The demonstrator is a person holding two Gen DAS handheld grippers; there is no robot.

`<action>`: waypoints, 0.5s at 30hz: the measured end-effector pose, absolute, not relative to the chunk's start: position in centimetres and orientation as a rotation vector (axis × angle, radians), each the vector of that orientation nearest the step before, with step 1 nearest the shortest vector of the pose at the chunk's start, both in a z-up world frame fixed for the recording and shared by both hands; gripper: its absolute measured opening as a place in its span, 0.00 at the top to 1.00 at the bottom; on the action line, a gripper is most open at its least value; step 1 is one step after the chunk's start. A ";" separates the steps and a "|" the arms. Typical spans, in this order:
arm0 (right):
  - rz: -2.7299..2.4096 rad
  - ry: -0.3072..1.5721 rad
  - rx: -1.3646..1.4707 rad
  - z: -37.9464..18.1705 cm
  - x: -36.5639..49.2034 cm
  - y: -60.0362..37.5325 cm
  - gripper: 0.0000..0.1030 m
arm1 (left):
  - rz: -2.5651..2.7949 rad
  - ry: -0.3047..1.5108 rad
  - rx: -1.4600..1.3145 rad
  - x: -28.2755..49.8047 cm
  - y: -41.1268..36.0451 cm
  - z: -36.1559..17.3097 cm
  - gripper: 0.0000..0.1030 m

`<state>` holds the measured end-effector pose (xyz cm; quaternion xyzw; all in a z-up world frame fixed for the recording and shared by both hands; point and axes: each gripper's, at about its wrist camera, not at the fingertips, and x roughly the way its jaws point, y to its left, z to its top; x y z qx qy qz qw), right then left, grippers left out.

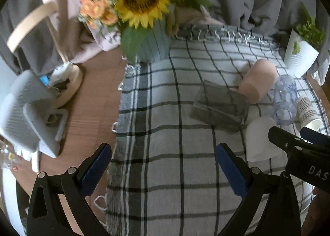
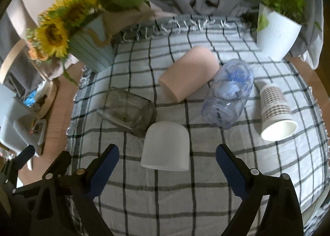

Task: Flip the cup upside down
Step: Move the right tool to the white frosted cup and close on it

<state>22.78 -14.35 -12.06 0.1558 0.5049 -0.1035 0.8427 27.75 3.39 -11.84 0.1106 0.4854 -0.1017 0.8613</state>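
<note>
A white cup stands upside down on the checked cloth, its rim on the cloth; it also shows in the left wrist view. My right gripper is open and empty, its blue pads either side of the cup and just short of it. My left gripper is open and empty over bare cloth, left of the cup. A pink cup, a grey glass, a clear blue bottle and a patterned paper cup lie on their sides beyond it.
A sunflower pot stands at the back left and a white plant pot at the back right. Grey curtains hang behind. Left of the cloth, the wooden table holds a grey device and a round tray.
</note>
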 end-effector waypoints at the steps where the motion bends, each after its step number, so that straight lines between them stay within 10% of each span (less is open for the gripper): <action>1: -0.222 1.077 0.334 -12.4 23.1 -14.4 0.09 | -0.220 1.036 0.229 28.2 3.4 -12.3 0.00; 15: -0.244 1.202 0.358 -16.7 26.3 -14.4 0.24 | -0.249 1.166 0.243 31.0 2.8 -16.8 0.00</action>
